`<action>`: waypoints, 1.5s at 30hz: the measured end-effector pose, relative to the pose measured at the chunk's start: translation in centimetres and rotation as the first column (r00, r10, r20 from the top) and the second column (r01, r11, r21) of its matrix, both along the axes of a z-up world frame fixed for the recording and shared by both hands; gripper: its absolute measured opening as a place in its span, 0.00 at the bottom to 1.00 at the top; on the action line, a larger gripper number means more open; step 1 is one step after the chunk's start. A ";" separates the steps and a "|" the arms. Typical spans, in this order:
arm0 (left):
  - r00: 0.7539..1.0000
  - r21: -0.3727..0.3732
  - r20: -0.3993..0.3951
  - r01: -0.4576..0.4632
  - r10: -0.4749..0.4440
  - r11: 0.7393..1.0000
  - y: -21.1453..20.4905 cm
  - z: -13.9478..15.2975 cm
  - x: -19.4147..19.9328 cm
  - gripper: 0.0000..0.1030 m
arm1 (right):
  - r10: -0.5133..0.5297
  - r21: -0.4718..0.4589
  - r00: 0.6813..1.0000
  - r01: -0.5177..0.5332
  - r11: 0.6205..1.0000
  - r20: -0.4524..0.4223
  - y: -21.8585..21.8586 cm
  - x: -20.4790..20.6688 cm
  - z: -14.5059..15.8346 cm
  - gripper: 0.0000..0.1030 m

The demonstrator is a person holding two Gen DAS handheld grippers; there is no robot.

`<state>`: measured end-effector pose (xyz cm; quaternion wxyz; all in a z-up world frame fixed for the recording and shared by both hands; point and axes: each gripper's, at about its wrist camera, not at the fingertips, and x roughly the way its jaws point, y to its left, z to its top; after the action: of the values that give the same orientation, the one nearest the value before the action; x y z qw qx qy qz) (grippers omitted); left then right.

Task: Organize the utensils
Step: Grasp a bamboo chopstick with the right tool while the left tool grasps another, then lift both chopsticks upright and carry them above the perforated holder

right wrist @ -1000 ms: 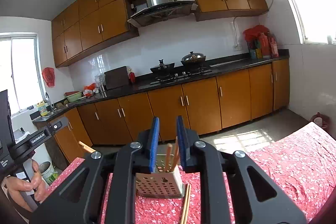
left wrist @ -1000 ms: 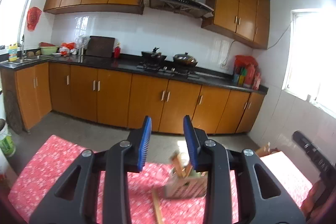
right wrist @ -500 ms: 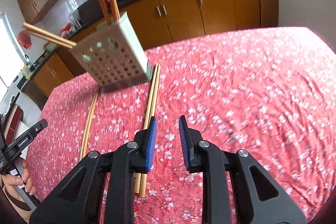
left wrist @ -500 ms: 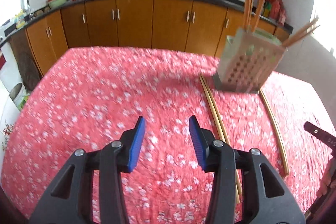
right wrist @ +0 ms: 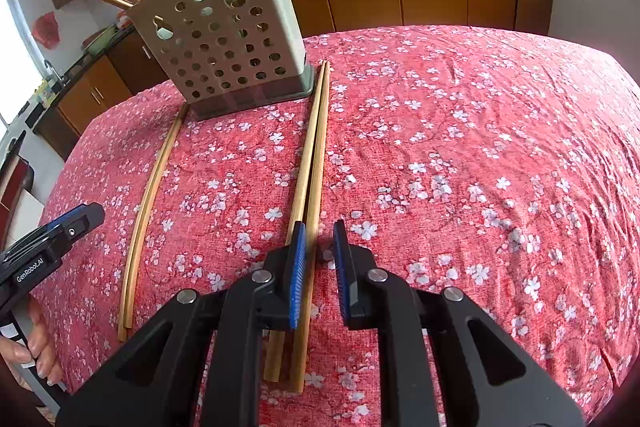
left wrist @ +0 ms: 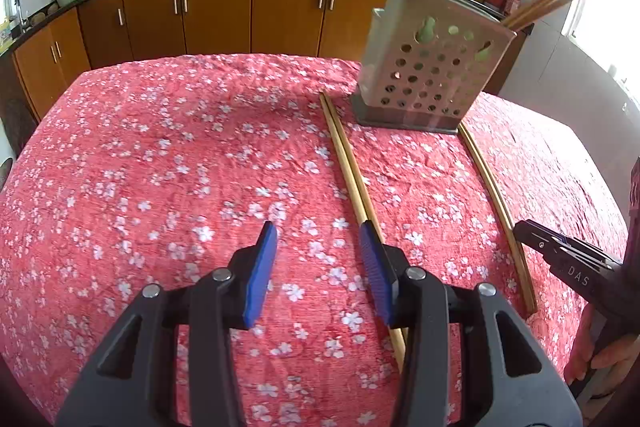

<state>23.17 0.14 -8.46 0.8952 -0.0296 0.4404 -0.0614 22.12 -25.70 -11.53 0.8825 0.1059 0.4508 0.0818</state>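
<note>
Here the tabletop (left wrist: 120, 155), the largest element, is shown covered by a red cloth printed with white blossoms, its wrinkled weave judged likely to keep round sticks from rolling. Behind it a kitchen is seen: orange-brown cabinets (left wrist: 216, 11) under a dark counter, with pans on a stove and daylight from windows at both sides.

At the far part of the tabletop a perforated utensil holder (right wrist: 224, 43) stands upright; several chopsticks already rest in it, leaning over its rim, so the task is judged partly done. Two loose pairs of chopsticks are laid lengthwise on the cloth, one at each side of the holder and pointing away from its base. The middle pair (right wrist: 314, 155) lies just beside the holder's right corner; the outer pair (right wrist: 148, 195) lies well apart to the left in the right wrist view.

The right gripper (right wrist: 320, 243) is held low over the near end of the middle pair, its fingers apart with one stick seen between them, a placement judged to prepare a pinch. The left gripper (left wrist: 316, 247) is held empty beside the same pair in its own view, fingers wide apart and clamped on nothing.
</note>
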 end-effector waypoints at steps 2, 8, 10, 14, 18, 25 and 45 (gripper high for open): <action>1.000 -0.007 -0.014 0.004 -0.004 1.000 -0.3 -0.4 0.3 0.42 | 0.014 -0.024 1.000 -0.014 1.000 0.006 0.4 -0.3 -0.1 0.15; 0.998 -0.021 -0.053 0.017 -0.018 1.000 -1.0 -1.3 0.5 0.32 | -0.063 -0.089 0.998 0.064 0.994 0.018 -0.3 0.0 -0.3 0.07; 0.998 -0.018 -0.058 0.027 -0.028 0.999 -1.2 -1.5 0.4 0.28 | -0.123 -0.075 0.992 0.124 0.989 0.017 -1.6 0.1 -0.3 0.07; 0.997 0.004 -0.063 0.050 -0.050 0.999 -2.0 -1.7 0.4 0.22 | -0.124 -0.079 0.992 0.126 0.989 0.021 -2.2 -0.2 -0.4 0.07; 0.996 0.003 -0.065 0.057 -0.057 0.998 -2.4 -1.7 0.6 0.19 | -0.119 -0.090 0.993 0.121 0.989 0.026 -2.0 -0.4 -0.4 0.07; 0.998 0.084 -0.055 0.042 -0.037 0.996 -3.2 -2.2 0.8 0.09 | -0.103 -0.099 0.994 0.106 0.989 0.032 -1.6 -0.5 -0.5 0.07; 0.995 0.073 -0.012 -0.100 0.101 0.992 4.5 -1.8 2.4 0.10 | -0.114 -0.149 0.993 0.119 0.982 0.044 -1.7 0.6 -0.7 0.08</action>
<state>25.58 4.60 -10.29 0.8942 -0.0200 0.4472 0.0000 22.70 -27.45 -12.20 0.8990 0.0635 0.4333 -0.0025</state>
